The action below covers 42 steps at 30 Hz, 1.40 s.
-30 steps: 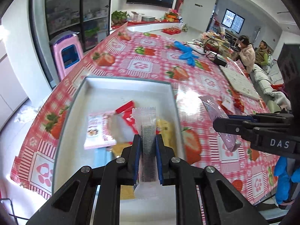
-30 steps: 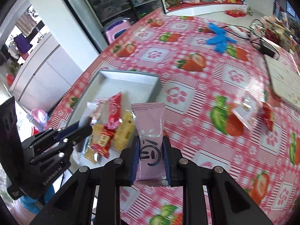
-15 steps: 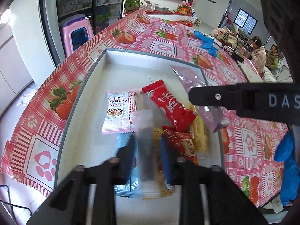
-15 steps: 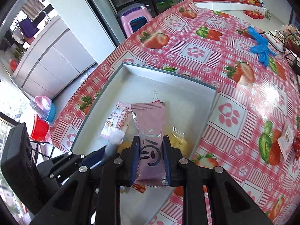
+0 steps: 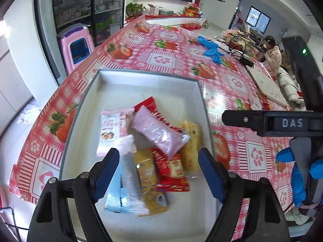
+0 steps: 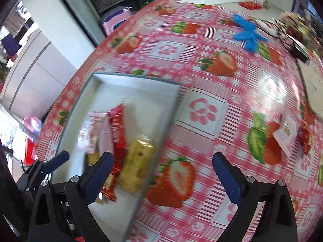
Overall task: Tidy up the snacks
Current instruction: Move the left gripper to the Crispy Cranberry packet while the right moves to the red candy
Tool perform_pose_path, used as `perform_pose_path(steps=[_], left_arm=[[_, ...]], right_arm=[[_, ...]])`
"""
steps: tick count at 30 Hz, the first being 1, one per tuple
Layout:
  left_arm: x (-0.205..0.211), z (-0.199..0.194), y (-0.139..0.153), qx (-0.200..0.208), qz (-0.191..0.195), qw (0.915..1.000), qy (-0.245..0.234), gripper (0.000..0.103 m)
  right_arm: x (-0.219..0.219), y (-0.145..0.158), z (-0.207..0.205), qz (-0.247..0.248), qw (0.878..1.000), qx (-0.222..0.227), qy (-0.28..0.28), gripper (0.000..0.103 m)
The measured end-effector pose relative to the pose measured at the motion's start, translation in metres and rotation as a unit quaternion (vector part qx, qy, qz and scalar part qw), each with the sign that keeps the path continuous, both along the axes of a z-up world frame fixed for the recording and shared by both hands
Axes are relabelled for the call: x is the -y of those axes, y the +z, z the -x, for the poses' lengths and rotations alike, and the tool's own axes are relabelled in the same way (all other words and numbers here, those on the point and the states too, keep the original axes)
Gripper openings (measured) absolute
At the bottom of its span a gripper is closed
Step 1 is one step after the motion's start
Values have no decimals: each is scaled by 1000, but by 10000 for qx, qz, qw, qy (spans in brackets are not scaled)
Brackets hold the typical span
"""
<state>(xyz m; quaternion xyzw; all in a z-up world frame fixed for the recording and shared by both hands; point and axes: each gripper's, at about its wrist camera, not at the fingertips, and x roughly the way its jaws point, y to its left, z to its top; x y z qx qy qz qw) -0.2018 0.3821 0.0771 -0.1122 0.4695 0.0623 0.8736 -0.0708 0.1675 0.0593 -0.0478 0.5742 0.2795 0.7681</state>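
A: What were the left tongs [image 5: 158,168] doing?

B: Their jaws were spreading apart above the grey tray [image 5: 141,78], with nothing pressed between the blue pads. A white packet [image 5: 129,173] lay just below them in the tray, released.

A: And the right tongs [image 6: 162,176]?

B: Also widening, gripping nothing. They hovered over the tray's right rim, with the strawberry tablecloth [image 6: 201,111] under most of the gap.

A: Where did the snacks sit?

B: Heaped in the near half of the tray. A pink packet [image 5: 157,133] lay slantwise on top of a red packet [image 5: 170,166] and a longer red wrapper [image 5: 148,103]. A yellow packet [image 5: 190,141] lay at the right wall, an orange-yellow one [image 5: 148,173] next to the white packet, and a pale blue one [image 5: 114,193] at the left.

A: Anything outside the tray?

B: A white snack packet [image 6: 285,132] and a small red one [image 6: 305,139] lay on the desk, well apart from the tray. Blue gloves [image 6: 249,35] lay farther back.
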Motion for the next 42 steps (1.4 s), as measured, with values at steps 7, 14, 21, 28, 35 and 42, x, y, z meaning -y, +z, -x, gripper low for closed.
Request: perform_pose_path(steps=[7,14,21,28,35,42], left_arm=[[51,-26,34,114,-226,9984,-506,83],[113,-62,53,172,-421,9935,-1046,83],[158,-96,41,19,-486,9899,-1333,83],[172,-119,8,-396,-322,9897,-1334,83],[168,-134,-18,-583,-362,9901,-1224,83],[185,-153,-35,-534,-493,9877,-1387,83]], right_arm=[[73,-9,-23,-72,9968,-256,-752,99],[141,-18,-41,-237,9902,-405,-1317,99],[207,-32,-55,-385,9785,-527,-1956,99],[246,-44,-65,-493,9691,-614,-2339,99],[264,-52,-74,-469,9619,-477,-2650,99],[247,-52,-87,-232,9685,-18,-2479,99]])
